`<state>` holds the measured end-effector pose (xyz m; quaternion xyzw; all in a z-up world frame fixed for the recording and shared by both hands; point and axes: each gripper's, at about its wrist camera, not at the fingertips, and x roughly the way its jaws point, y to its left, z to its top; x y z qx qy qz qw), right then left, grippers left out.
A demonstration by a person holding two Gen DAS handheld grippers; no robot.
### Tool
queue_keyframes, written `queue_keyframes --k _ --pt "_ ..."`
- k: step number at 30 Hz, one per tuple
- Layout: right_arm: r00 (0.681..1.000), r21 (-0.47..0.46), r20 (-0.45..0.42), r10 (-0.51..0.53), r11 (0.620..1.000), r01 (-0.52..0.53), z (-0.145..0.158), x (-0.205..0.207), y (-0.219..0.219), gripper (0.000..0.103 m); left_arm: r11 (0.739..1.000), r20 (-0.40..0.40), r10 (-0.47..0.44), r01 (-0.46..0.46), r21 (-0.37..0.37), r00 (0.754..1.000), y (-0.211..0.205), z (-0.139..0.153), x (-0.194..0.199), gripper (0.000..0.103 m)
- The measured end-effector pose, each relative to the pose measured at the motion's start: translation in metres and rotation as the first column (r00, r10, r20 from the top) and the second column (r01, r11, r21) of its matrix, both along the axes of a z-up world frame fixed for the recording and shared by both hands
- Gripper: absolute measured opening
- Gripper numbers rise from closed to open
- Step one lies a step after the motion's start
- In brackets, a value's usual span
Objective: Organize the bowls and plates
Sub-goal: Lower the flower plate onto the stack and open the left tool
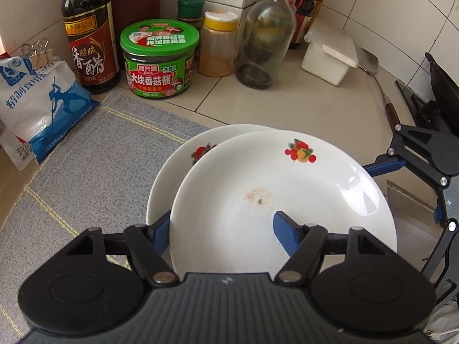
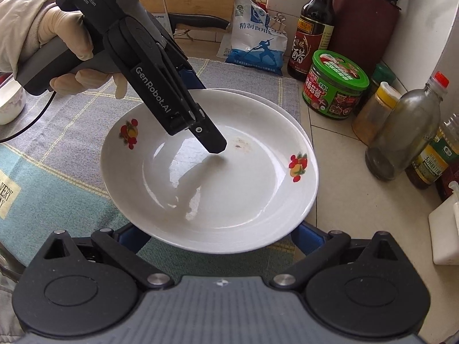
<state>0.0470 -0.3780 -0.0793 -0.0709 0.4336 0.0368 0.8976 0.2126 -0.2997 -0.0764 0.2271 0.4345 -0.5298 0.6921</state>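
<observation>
Two white plates with fruit prints are stacked, the top plate shifted right over the lower plate. My left gripper has its jaws wide apart, one finger inside the top plate, the other outside its rim. In the right wrist view the same top plate lies on the lower plate, with the left gripper's finger reaching into it. My right gripper is open with its fingers under the plate's near rim.
A grey mat lies under the plates. Behind stand a vinegar bottle, a green-lidded jar, a spice jar, a glass bottle, a white box and a salt bag. A bowl sits far left.
</observation>
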Motion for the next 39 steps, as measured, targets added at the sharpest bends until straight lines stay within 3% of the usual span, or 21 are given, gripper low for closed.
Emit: queue_keyframes --k 15,23,39 --pt "1.000 -0.019 0.000 -0.008 1.000 0.008 0.005 -0.005 0.000 0.103 1.000 0.037 -0.007 0.006 0.021 0.999 -0.007 -0.001 -0.004 0.076" --pt "1.000 -0.023 0.009 0.001 1.000 -0.001 0.007 -0.007 0.000 0.103 0.999 0.118 -0.036 0.033 0.032 0.992 -0.010 0.007 -0.015 0.081" --pt "1.000 -0.052 0.010 0.030 0.998 -0.029 0.008 -0.016 0.003 0.103 0.999 0.141 0.035 -0.041 0.036 0.989 0.001 0.009 -0.027 0.083"
